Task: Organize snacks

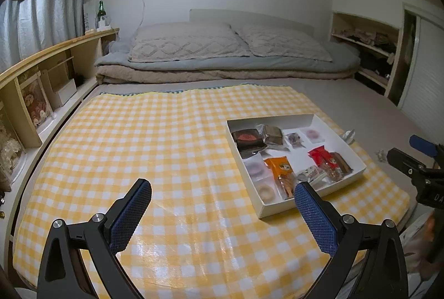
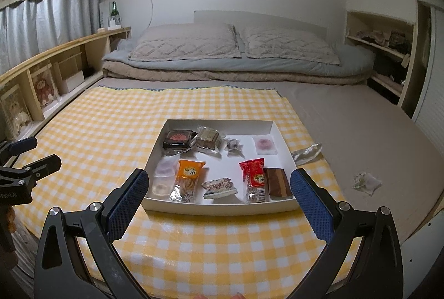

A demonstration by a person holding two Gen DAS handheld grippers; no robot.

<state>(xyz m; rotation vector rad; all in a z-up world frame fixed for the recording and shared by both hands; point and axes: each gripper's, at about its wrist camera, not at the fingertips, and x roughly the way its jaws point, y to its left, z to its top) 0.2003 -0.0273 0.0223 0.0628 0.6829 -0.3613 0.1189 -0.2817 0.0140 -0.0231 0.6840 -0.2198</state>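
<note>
Yellow checked cloth (image 1: 166, 146) is covering the near part of a bed, with two pillows (image 1: 188, 42) lying at the far end. From the left wrist view, the left gripper (image 1: 222, 204) is hovering over bare cloth, spread wide and gripping nothing, while the white box (image 1: 341, 174) of wrapped snacks is sitting to its right. From the right wrist view, the right gripper (image 2: 219, 193) is hanging just over the box's near wall (image 2: 222, 206), also spread and unladen. An orange packet (image 2: 188, 174) and a red packet (image 2: 254, 177) are lying in the near row inside, and two crumpled wrappers (image 2: 306, 152) are resting on the sheet to the right.
</note>
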